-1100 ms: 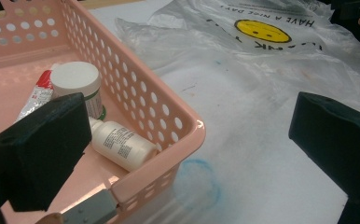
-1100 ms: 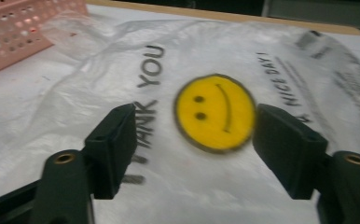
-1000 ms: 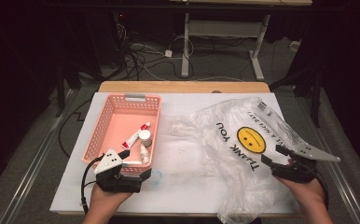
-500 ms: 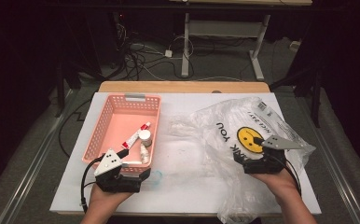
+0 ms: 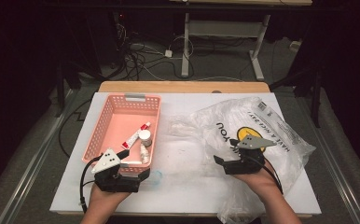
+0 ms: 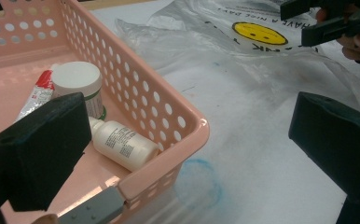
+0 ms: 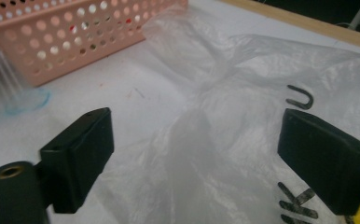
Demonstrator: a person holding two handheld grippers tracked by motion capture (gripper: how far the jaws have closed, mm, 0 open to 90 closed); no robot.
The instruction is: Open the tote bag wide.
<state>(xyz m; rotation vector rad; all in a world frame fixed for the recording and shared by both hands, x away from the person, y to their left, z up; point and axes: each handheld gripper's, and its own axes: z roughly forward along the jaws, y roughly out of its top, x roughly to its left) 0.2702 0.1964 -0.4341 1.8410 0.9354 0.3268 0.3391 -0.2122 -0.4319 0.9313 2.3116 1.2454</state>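
Observation:
A pink perforated basket stands on the left of the white table top. It holds a red-and-white tube, a white-capped jar and a small white bottle lying on its side. My left gripper is open and straddles the basket's near right corner, one jaw inside and one outside. A crumpled clear plastic bag with a yellow smiley face and black lettering covers the right side. My right gripper hovers open over the bag's left part, nothing between its jaws.
A bluish ring with something clear on it sits on the table by the basket's near right corner. The bag's thin folds reach toward the basket. A wooden strip edges the table's far side, with dark floor and cables beyond.
My right gripper has moved left from the bag's right edge to its left part. The left gripper and the basket have stayed put.

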